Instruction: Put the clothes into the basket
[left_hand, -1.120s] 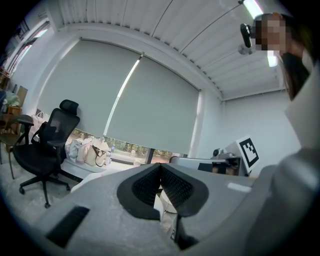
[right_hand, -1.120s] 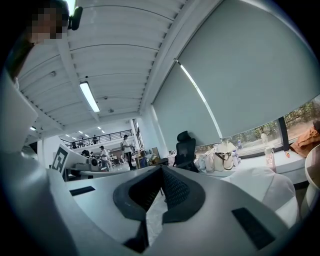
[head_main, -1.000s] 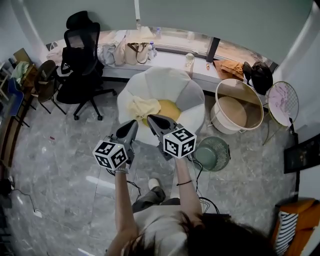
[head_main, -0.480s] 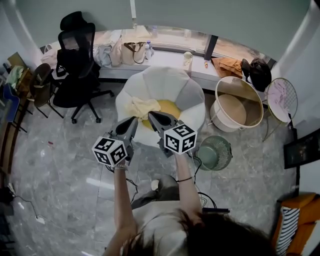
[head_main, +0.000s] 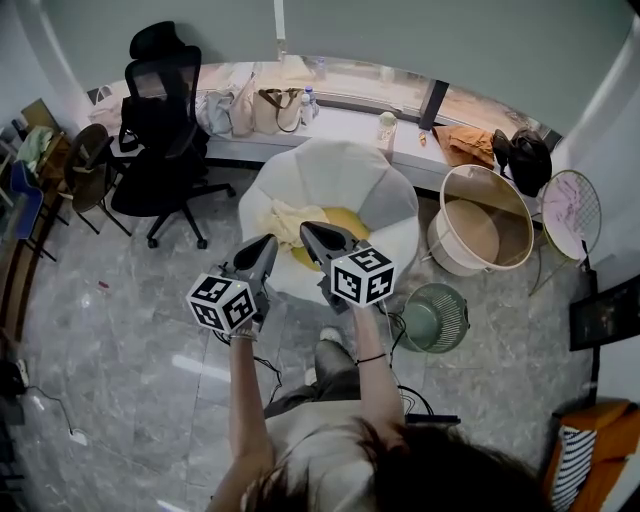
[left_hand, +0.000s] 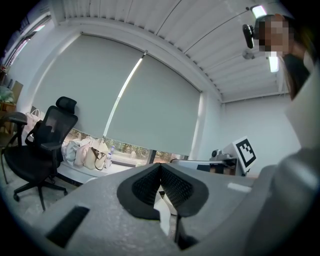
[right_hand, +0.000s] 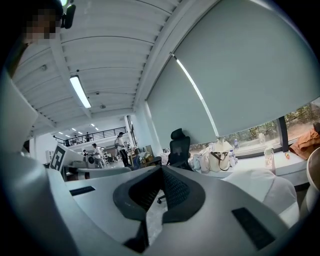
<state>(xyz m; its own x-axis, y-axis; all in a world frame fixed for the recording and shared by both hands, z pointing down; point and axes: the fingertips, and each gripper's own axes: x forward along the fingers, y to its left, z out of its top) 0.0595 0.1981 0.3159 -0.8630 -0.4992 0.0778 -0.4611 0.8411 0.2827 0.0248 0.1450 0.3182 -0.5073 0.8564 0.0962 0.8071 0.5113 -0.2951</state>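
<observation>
Seemingly just short of the pickup, a person stands over a white cushioned seat (head_main: 335, 170) with a tool in each hand, both held about level and side by side. The left tool (head_main: 267, 244) is clenched on nothing, its ribbed pads meeting at the tips. The right tool (head_main: 308, 231) is likewise pressed together and empty. The clothes (head_main: 300, 215), a pale cream piece bunched against a deeper yellow one, lie in the hollow of the seat, just beyond the two tips and untouched. The basket (head_main: 446, 245), round and pale with nothing visible inside, stands on the floor just to the right of the seat. A green fan (head_main: 433, 315) sits near it, closer to the person, and a black office chair (head_main: 160, 110) is well off to the left.

The step in hand looks to be the reach for the first garment. Done well, it would call for parting the jaws before they meet the fabric. One tool should then sink into the thick bunched fold of the cream piece rather than a thin edge, so the cloth does not slip out on the lift. The second tool could take the trailing part, keeping it clear of the fan on the way across to the basket.
</observation>
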